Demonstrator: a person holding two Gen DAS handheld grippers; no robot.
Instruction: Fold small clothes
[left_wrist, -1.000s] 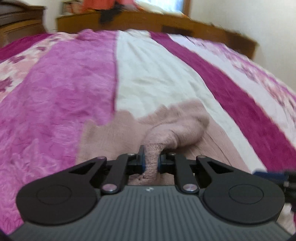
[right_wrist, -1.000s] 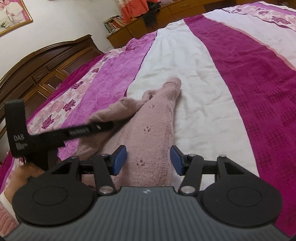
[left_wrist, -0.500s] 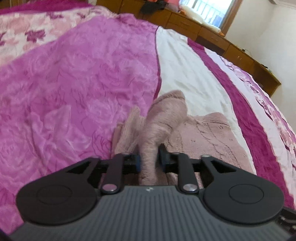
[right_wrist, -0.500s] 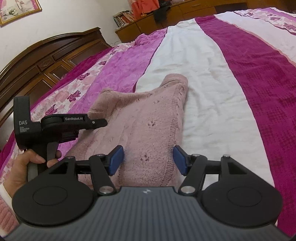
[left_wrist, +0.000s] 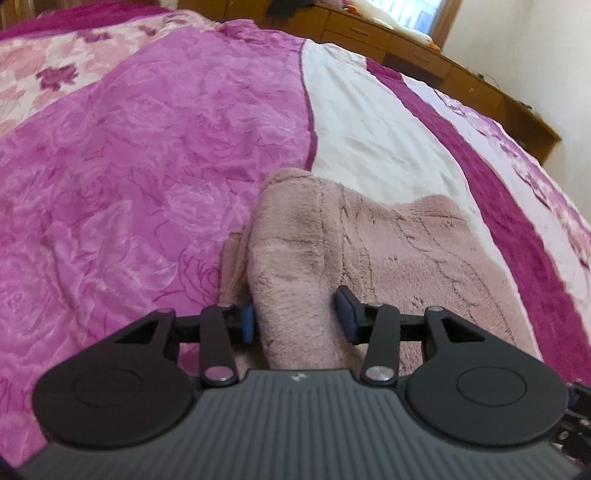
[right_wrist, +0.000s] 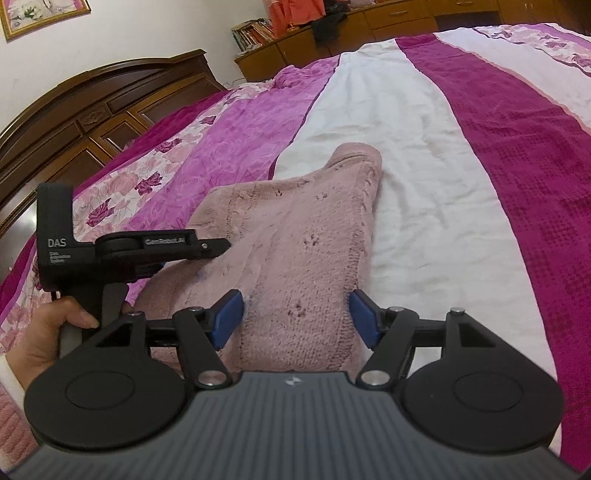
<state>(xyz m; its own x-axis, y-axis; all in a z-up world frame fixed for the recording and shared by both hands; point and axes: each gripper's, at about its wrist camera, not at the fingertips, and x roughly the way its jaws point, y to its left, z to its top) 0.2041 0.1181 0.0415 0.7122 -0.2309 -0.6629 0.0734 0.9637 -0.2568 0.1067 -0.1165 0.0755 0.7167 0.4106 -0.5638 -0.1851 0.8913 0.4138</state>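
A bed with a bedspread (right_wrist: 424, 155) striped magenta, white and floral fills both views. One dusty-pink knit garment (right_wrist: 295, 236) lies on it, long axis running away from the cameras. Left gripper (left_wrist: 297, 314): jaws have just been opening, a raised fold between the parted pads. Right gripper (right_wrist: 295, 319): jaws also widening, straddling the near hem. Only the right view shows the headboard (right_wrist: 92, 114) and the hand (right_wrist: 48, 332).

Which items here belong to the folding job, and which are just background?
Job:
pink knit garment
left tongs
right tongs
bedspread as work surface

Lying about:
headboard
books
framed picture
wooden cabinets
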